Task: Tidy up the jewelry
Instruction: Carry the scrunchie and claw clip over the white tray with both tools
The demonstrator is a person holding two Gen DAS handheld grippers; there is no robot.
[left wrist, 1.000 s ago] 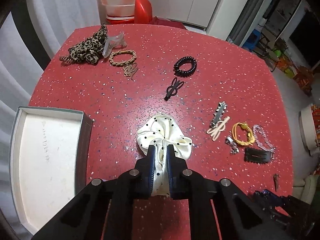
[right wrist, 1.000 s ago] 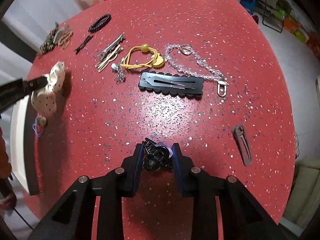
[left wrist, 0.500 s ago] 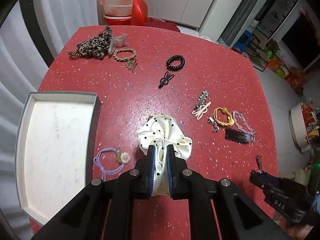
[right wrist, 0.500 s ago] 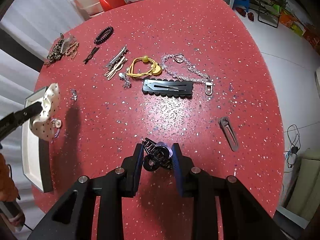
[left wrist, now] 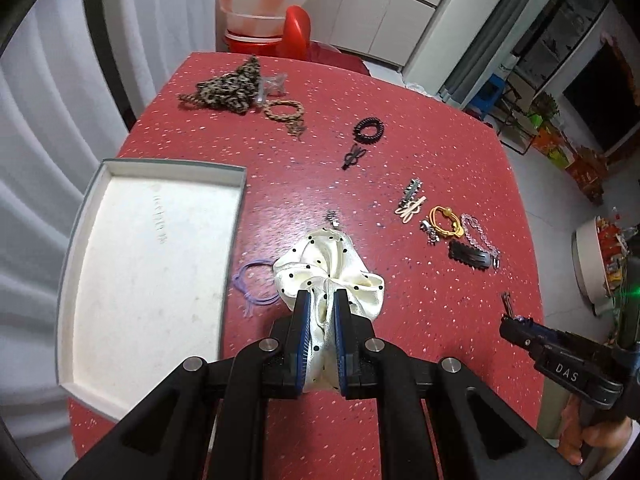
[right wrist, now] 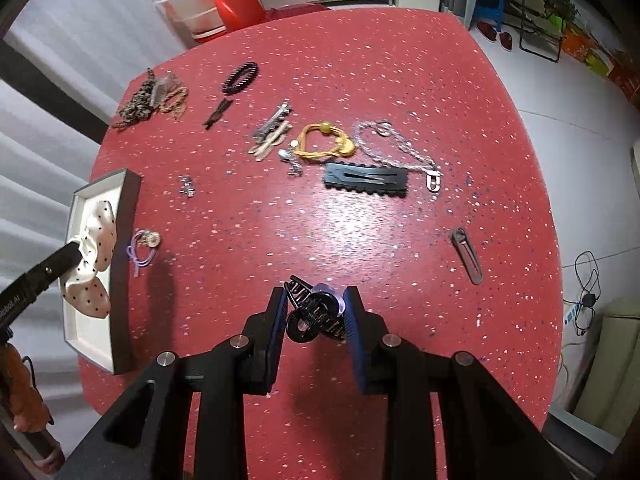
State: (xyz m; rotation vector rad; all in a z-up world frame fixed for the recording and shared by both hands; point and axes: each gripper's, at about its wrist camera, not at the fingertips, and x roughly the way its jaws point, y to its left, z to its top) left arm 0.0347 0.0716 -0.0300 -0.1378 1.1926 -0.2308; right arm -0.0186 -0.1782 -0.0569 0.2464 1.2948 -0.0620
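The left gripper (left wrist: 322,312) is pinching the scrunchie (left wrist: 328,264), its fingers (left wrist: 301,320) nearly closed on the gathered cream fabric, and the bundle is hanging clear of the bench (left wrist: 420,168). What the coming move turns on is the box (left wrist: 148,264): in the left wrist view it is lying just to the left of the scrunchie, open side up, its long axis running near to far. The right wrist view is showing the scrunchie (right wrist: 92,256) in front of the box (right wrist: 124,264), but from that angle I cannot tell whether it is over the white floor. The purple tie (left wrist: 256,284) is lying on the bench between the box wall and the scrunchie.

The right gripper (right wrist: 316,312) is holding a black claw clip (right wrist: 312,314) between partly open fingers (right wrist: 276,320), lifted off the bench at the near right. The left hand is plainly the nearer to the box, so its drop probably comes first.
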